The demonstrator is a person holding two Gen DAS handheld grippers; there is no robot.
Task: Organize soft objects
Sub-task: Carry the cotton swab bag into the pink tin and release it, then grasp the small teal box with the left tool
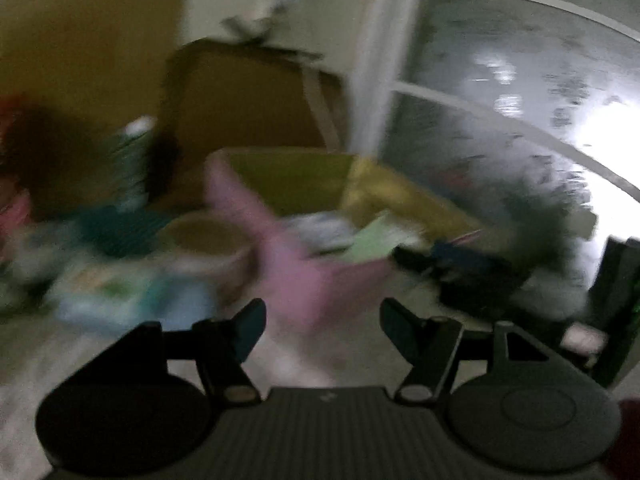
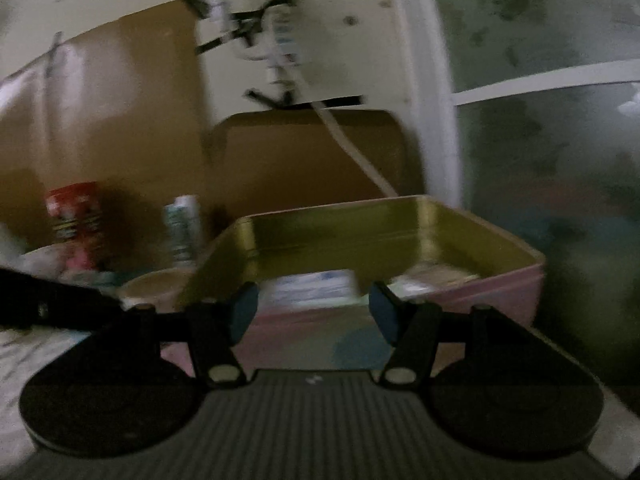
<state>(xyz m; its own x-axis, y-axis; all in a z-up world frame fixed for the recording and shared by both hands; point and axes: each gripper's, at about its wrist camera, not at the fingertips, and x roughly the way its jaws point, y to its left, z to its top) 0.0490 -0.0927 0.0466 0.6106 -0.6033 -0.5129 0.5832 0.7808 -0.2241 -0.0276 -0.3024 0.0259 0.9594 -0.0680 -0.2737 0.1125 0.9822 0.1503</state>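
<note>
Pale speckled bench [image 1: 48, 360], carrying pink open box [image 2: 500, 292], shallow tan bowl [image 2: 156, 286], red canister [image 2: 76, 224], white-capped bottle [image 2: 184, 228]; remaining clutter blurred.

Left gripper [image 1: 322, 326]: black body, a ribbed grey plate seen at 6 o'clock with a small pale mark at its top edge. Two round black discs are set at 7 and 5 o'clock, the right one with a raised circle on it. Black angled arms are pinned by pale round rivets; fingers [image 1: 249, 330] are faced with dark blue pads. Heavy blur throughout.

Right gripper [image 2: 313, 314]: same build is seen, black discs, ribbed grey plate with a pale mark, pale rivets, blue-padded fingers [image 2: 243, 312]. No sleeve can be made out.
</note>
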